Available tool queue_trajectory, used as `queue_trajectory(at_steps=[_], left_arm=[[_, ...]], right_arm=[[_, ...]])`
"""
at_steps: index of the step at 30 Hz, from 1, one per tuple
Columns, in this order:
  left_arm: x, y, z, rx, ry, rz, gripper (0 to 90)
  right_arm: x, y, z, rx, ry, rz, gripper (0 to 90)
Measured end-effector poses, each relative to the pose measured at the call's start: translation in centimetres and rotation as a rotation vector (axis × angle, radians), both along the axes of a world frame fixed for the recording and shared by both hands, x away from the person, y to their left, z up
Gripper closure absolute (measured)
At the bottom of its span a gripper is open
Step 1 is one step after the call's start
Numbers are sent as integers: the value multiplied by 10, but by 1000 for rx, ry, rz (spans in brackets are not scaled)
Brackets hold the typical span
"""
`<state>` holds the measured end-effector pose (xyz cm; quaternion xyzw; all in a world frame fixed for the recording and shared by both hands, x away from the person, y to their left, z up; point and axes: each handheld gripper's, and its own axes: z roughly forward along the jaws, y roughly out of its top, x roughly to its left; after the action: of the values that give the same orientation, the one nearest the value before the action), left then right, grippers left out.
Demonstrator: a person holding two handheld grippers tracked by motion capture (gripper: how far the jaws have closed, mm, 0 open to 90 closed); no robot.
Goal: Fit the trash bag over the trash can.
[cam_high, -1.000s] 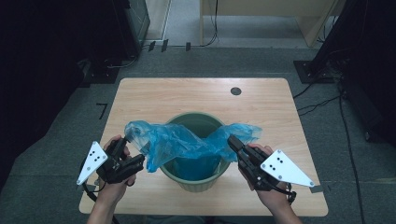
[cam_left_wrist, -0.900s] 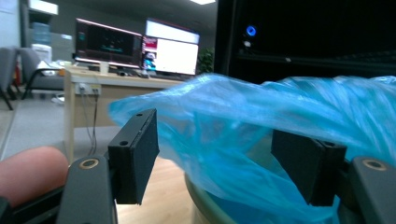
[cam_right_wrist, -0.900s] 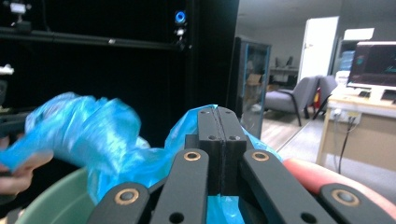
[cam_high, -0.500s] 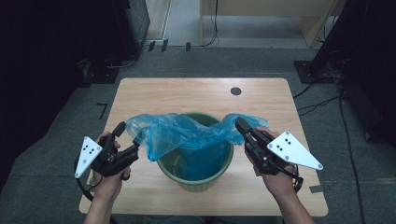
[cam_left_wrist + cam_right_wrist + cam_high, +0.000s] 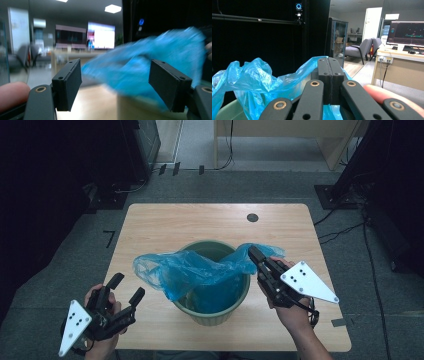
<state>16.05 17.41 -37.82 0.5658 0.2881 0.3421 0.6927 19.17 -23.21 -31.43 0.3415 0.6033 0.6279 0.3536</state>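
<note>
Two claws are at the desk (image 5: pixel 165 227). Left claw (image 5: pixel 127 287): jaws apart, having just been opening, nothing between them, clear of the blue plastic bag (image 5: pixel 195 267) and near the desk's front-left corner. The bag is stretched across the mouth of the green bin (image 5: pixel 215 312) at mid-desk, its long axis running left to right, its loose end hanging at the left. Right claw (image 5: pixel 252 252): jaws pressed together, clamped on the bag's right end at the bin's right rim.

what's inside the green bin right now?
Part of the blue plastic bag hangs into the green bin and lines its right inner wall; the rest drapes across the rim. The bag covers the bin's bottom, so anything beneath is hidden.
</note>
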Motion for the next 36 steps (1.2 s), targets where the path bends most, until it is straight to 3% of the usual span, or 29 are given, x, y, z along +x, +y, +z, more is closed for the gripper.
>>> queue_trajectory(at_steps=[3, 8, 12, 15, 17, 19, 21, 23, 26, 27, 30, 36], left_arm=[[-9, -11, 8, 3, -24, -34, 257], [-6, -40, 1, 134, 11, -107, 204], [2, -57, -11, 237, 54, -84, 185], [5, -61, -13, 276, 67, -82, 300], [6, -61, -11, 293, 86, -78, 506], [7, -57, -6, 273, 94, -88, 716], [12, -53, 4, 243, 107, -88, 838], [20, -49, 15, 217, 124, -72, 874], [46, -46, 33, 166, 173, -26, 882], [58, -45, 36, 137, 209, -24, 881], [95, -51, 39, 107, 323, -21, 874], [159, -57, 14, 0, 587, -52, 863]], right_arm=[[0, 1, 0, -1, 1, -1, 900], [0, 1, 0, 2, 0, 3, 900], [-2, 0, -1, -2, -2, 6, 900], [-2, 0, -5, -6, 2, 16, 900], [-2, 1, -7, -20, 5, 21, 900], [-1, 1, -9, -24, 7, 20, 900], [0, 0, -10, -26, 7, 17, 900], [2, -2, -9, -27, 9, 11, 900], [11, -4, -8, -50, 20, -10, 900], [16, -5, -9, -60, 31, -19, 900], [37, -9, -17, -71, 99, -32, 900], [78, -11, -43, -136, 229, -73, 900]])
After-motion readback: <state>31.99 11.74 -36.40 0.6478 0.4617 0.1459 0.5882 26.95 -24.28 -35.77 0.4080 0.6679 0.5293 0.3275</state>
